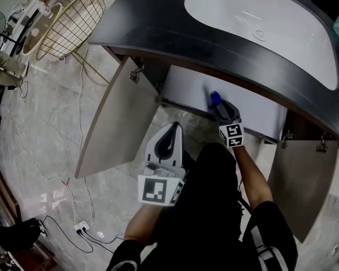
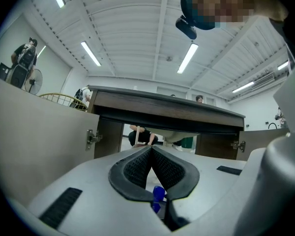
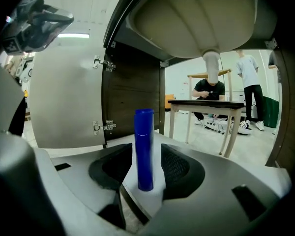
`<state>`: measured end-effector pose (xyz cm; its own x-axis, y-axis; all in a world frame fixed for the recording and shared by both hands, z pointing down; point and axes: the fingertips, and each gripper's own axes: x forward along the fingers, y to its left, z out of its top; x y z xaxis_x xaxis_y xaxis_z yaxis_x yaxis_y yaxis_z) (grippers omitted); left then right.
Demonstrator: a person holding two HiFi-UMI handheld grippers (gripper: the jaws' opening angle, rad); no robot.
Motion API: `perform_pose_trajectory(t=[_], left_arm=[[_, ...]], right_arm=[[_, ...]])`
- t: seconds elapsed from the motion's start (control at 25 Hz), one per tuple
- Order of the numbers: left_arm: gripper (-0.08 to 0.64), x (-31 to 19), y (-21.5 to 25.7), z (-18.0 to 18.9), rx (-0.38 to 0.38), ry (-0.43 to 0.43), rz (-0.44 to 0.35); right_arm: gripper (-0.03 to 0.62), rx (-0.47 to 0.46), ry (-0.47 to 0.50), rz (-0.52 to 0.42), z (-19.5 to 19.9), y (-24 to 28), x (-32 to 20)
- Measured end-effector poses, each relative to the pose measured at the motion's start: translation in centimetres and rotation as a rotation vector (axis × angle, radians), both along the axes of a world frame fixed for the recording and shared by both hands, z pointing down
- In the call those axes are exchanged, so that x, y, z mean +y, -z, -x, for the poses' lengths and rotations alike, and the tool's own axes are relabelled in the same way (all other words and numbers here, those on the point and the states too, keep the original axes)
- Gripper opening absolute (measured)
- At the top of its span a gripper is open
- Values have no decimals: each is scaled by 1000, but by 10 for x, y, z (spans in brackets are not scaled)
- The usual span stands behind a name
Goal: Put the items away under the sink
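Blue bottle [image 3: 144,132] stood upright inside the open cabinet [image 1: 186,89] under the sink [image 1: 260,21], between the jaws of the right hand-held gripper [image 3: 146,152]. Jaws spread, a narrow gap showing on each side of the bottle. Left hand-held gripper [image 2: 150,149] pressed together at the tips, held nearer, outside the cabinet, beside the open left door [image 1: 116,123].

Bright, even light from ceiling strip lights [image 2: 91,53] — sharp centres, heavy fisheye bending and dark vignetted corners.

Head view looks down; gripper views face the cabinet [image 1: 254,114].
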<state>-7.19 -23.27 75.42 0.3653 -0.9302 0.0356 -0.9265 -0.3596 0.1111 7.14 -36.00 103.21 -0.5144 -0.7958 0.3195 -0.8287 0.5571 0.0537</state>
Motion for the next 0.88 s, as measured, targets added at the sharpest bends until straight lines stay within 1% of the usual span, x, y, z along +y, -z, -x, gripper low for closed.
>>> perform_pose_trajectory(t=[0.08,0.16,0.28,0.36,0.48,0.56,0.72,0.88], left_arm=[[15,-7,1,3,-4,-2,11],[15,-13,4,6,-4,-8,27],[15,-25,10,9,11,-19,56],[15,-33,18,9,42,-21,79],[15,-31,34,5,73,-38,147],[15,-29,50,3,73,-36,184],[15,-24,97,1,79,2,236],[15,-3,156,-4,39,-10,270]], right_arm=[[161,8,-6,16,-2,4,7],[135,6,-34,47,-9,10,17],[100,5,-67,146,-11,10,29],[82,5,-97,217,-11,11,34],[48,35,-166,328,-19,24,57],[44,43,-191,385,-19,43,68],[32,59,-216,479,-22,95,90],[20,70,-225,546,-22,167,120]])
